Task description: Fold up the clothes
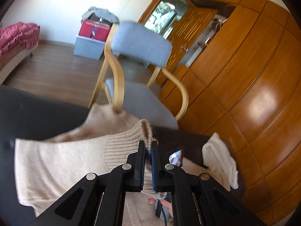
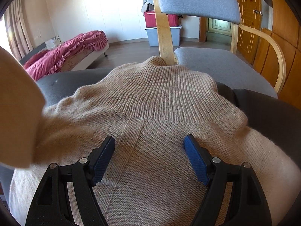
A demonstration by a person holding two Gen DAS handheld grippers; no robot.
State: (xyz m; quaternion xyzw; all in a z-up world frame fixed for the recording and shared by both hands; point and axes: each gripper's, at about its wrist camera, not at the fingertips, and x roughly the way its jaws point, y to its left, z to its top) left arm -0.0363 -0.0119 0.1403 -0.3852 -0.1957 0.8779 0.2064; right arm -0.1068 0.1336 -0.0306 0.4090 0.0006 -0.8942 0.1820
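Sweater [image 2: 150, 131]: beige knit, spread on a dark cushion [image 2: 65, 82], ribbed collar [image 2: 161, 86] at the far end toward the chair [image 2: 216, 64]. Body's long axis runs from the right gripper out to the collar; a vertical knit band marks roughly the centre line.

Left gripper [image 1: 148, 162]: clenched on the ribbed cuff [image 1: 139, 133] of one sleeve [image 1: 62, 160]. Sleeve is lifted clear of the cushion and stretches away to the gripper's left. In the right wrist view the same sleeve shows as a blurred beige mass at the left edge, raised above the sweater's left shoulder.

Right gripper [image 2: 149, 148]: released, jaws wide apart, low over the chest of the sweater just below the collar ribbing, straddling the area right of the centre band. Contact with the knit cannot be told.

Key relation: the held sleeve lies to the left of the body, its axis crossing the body's axis. Left gripper holds it; right gripper sits nearest the centre line, where it could pin the cloth.

Judgement: a sleeve fold appears in hand, with the sleeve either being carried inward across the chest or being drawn out straight; the frames fit both.

A white cloth [image 1: 220, 160] lies at the cushion's right edge.
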